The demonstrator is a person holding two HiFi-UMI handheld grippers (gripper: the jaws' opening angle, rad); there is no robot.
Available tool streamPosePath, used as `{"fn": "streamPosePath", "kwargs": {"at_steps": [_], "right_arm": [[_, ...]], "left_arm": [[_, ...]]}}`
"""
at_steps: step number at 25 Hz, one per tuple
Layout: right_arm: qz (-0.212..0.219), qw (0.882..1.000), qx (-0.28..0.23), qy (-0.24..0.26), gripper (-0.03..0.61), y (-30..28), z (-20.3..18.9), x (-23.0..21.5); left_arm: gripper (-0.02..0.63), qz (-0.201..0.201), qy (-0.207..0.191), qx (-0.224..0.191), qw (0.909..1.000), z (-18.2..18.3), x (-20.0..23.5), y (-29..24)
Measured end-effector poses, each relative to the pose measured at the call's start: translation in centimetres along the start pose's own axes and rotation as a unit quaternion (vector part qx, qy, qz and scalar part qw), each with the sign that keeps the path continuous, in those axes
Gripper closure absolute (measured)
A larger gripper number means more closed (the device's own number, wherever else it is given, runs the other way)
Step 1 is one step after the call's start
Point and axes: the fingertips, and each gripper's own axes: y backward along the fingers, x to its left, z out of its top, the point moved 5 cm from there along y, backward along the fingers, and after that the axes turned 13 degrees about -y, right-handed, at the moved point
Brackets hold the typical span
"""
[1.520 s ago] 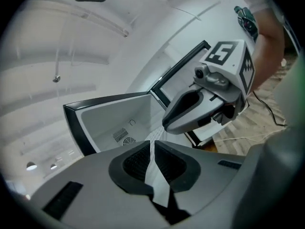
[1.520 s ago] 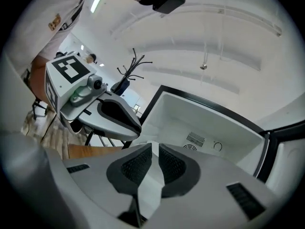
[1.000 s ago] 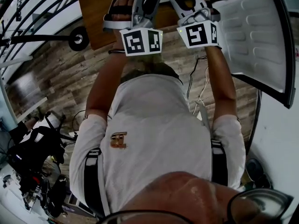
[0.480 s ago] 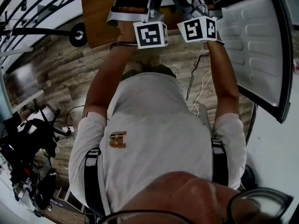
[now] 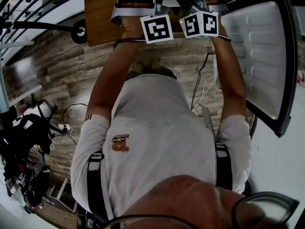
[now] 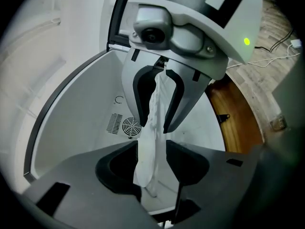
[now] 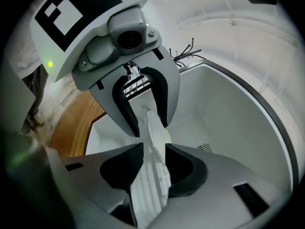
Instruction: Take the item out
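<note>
A thin white ribbed item [image 6: 148, 156] stands on edge between the two grippers, which face each other over a white fridge compartment [image 6: 81, 128]. In the left gripper view, my left gripper [image 6: 155, 163] has its jaws opening, with the item's lower end in the gap and room on its right side. Opposite it, the right gripper [image 6: 153, 128] straddles the item's upper part, clear on both sides. The right gripper view shows the item [image 7: 155, 175] running through the opening jaws of my right gripper [image 7: 153, 163] up to the left gripper [image 7: 147, 125].
In the head view the fridge door [image 5: 257, 56] stands open at the right. A brown wooden panel [image 5: 100, 13] lies at the upper left, beside the compartment. Cables [image 5: 199, 87] trail over the wood floor. A round vent [image 6: 130, 126] sits in the compartment's back wall.
Both grippers have moved up and away toward the top of the head view, and their marker cubes now sit closer together.
</note>
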Motion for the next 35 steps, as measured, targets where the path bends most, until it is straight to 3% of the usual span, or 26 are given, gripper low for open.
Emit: {"fn": "streamPosePath", "kwargs": {"at_steps": [9,21,27,32,35], "right_arm": [[0.031,0.997,0.006,0.067,0.423,-2.2,-0.4,0.2],[0.061,0.991,0.006,0.118,0.425,-3.4,0.3,0.6],[0.062,0.989,0.006,0.131,0.492,-3.1,0.0,0.7],[0.054,0.99,0.002,0.127,0.506,-2.5,0.0,0.7],[0.047,0.991,-0.003,0.128,0.528,-2.1,0.2,0.7]], "left_arm": [[0.417,-0.022,0.02,0.038,0.9988,-0.2,-0.4,-2.4],[0.42,-0.039,-0.001,0.068,0.9969,-0.7,-0.4,-3.2],[0.49,-0.037,-0.011,0.066,0.9971,-0.6,-0.5,-3.0],[0.546,-0.023,0.022,0.035,0.9989,0.3,-0.5,-2.7],[0.565,-0.018,0.021,0.029,0.9992,0.4,-0.4,-2.6]]}}
